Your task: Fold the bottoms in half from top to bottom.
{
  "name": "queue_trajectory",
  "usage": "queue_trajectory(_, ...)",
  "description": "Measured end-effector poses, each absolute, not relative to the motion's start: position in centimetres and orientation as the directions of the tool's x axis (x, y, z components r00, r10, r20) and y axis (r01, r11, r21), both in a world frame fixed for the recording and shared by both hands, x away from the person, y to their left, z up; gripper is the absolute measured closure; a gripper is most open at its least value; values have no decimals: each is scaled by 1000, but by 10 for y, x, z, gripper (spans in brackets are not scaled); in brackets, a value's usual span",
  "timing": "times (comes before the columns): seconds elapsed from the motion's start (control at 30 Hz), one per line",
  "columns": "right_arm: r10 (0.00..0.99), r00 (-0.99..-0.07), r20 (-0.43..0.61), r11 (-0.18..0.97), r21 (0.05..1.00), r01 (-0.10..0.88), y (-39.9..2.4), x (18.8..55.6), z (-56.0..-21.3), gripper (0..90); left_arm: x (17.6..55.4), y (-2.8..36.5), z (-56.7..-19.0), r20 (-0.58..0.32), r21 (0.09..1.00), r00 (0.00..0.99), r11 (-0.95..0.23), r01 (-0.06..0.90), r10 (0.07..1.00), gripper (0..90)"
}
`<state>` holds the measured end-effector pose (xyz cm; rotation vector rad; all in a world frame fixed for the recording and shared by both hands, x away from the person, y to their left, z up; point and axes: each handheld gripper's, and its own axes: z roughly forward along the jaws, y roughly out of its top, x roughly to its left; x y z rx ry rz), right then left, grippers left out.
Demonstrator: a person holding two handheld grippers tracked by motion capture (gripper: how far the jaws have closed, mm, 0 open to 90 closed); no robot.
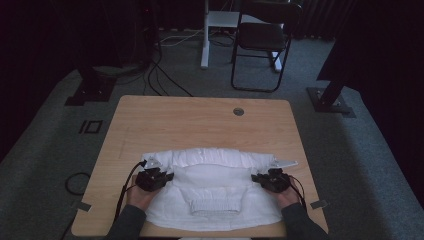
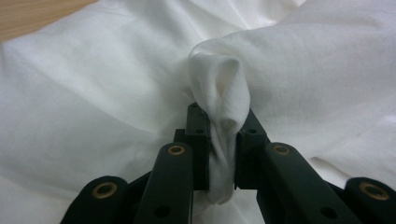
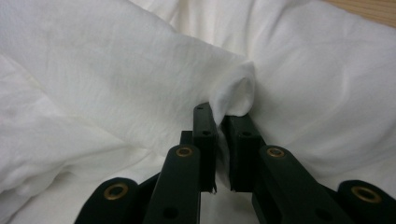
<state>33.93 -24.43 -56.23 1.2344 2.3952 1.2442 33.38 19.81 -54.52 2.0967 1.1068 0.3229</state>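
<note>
Both tongs were clamped on the same white garment (image 1: 210,192), 1 at each side of it. At the left, the left tongs (image 1: 159,176) sat low over the garment's left edge, with the hand (image 1: 140,196) behind them toward the near edge of the wooden table (image 1: 200,117) and a black cable looping off to the left. In the left gripper view their 2 black jaws stood narrow, with a bunched fold of the white cloth (image 2: 223,116) squeezed between them; the fold rose above the jaw tips as a rounded loop and hung out a little below them, and more cloth spread on every side.

Across the middle, the garment lay flat on the near half of the table, its far edge folded over into a thick band that ran from 1 pair of tongs to the other. A ribbed hem showed at the centre near the front edge.

At the right, the right tongs (image 1: 264,178) gripped the garment's right edge. In the right gripper view their jaws were likewise nearly together, pinching a small rolled fold of cloth (image 3: 236,95) that poked up just past the tips.
</note>
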Motion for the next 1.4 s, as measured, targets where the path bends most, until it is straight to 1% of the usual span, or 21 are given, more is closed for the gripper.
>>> queue_trajectory(0.03, 739, -642, 207, 308, 743, 594, -244, 339, -562, 834, 334, 198, -545, -110, 705, 598, -362, 610, 794, 803)
queue_trajectory(0.13, 761, -621, 188, 304, 742, 597, -236, 356, -561, 834, 353, 192, -541, -52, 689, 563, -379, 618, 825, 803)
queue_trajectory(0.2, 773, -611, 171, 311, 737, 600, -231, 367, -559, 834, 359, 192, -541, -44, 688, 554, -377, 620, 831, 803)
queue_trajectory(0.23, 779, -606, 161, 317, 733, 602, -228, 373, -558, 835, 371, 191, -540, -39, 688, 539, -369, 626, 842, 803)
queue_trajectory(0.4, 796, -588, 144, 317, 729, 606, -221, 400, -556, 834, 399, 189, -538, -11, 687, 497, -354, 634, 868, 803)
queue_trajectory(0.43, 796, -588, 144, 317, 729, 606, -221, 400, -556, 834, 399, 189, -538, -11, 687, 497, -354, 634, 868, 803)
queue_trajectory(0.5, 811, -568, 139, 307, 727, 615, -217, 418, -554, 834, 413, 185, -538, 2, 687, 464, -338, 643, 886, 803)
queue_trajectory(0.7, 841, -514, 167, 243, 733, 635, -208, 445, -555, 835, 433, 178, -538, -11, 693, 403, -284, 663, 915, 804)
queue_trajectory(0.9, 834, -516, 193, 233, 725, 648, -210, 448, -553, 833, 436, 186, -532, -51, 702, 406, -256, 664, 913, 811)
queue_trajectory(0.93, 834, -518, 189, 220, 747, 628, -216, 446, -547, 835, 433, 195, -520, -94, 737, 408, -212, 642, 908, 815)
queue_trajectory(0.97, 836, -511, 200, 195, 763, 616, -221, 445, -542, 835, 429, 199, -511, -109, 763, 413, -190, 617, 904, 818)
queue_trajectory(1.0, 836, -511, 200, 195, 763, 616, -221, 445, -542, 835, 429, 199, -511, -109, 763, 413, -190, 617, 904, 820)
queue_trajectory(1.03, 824, -507, 252, 108, 809, 578, -234, 441, -527, 835, 425, 203, -498, -132, 796, 424, -160, 584, 896, 821)
queue_trajectory(1.07, 818, -514, 257, 90, 826, 557, -237, 440, -521, 836, 420, 204, -479, -132, 832, 445, -145, 536, 886, 822)
queue_trajectory(1.1, 820, -518, 242, 86, 844, 530, -239, 437, -512, 836, 420, 204, -479, -132, 832, 445, -145, 536, 886, 822)
queue_trajectory(1.13, 826, -521, 217, 85, 864, 496, -240, 435, -502, 836, 413, 205, -457, -142, 868, 473, -121, 482, 869, 823)
queue_trajectory(1.17, 829, -521, 203, 69, 888, 455, -243, 431, -492, 836, 409, 206, -448, -142, 883, 485, -111, 456, 863, 823)
queue_trajectory(1.2, 830, -520, 202, 41, 907, 418, -247, 427, -483, 835, 409, 206, -448, -142, 883, 485, -111, 456, 863, 823)
queue_trajectory(1.23, 825, -527, 205, 20, 921, 389, -251, 422, -473, 835, 401, 208, -435, -145, 900, 513, -102, 424, 846, 823)
queue_trajectory(1.3, 822, -534, 197, 19, 928, 372, -253, 419, -469, 835, 395, 209, -431, -141, 903, 527, -108, 415, 838, 823)
queue_trajectory(1.4, 812, -566, 140, 71, 939, 336, -255, 403, -463, 834, 383, 212, -433, -136, 902, 551, -127, 413, 823, 822)
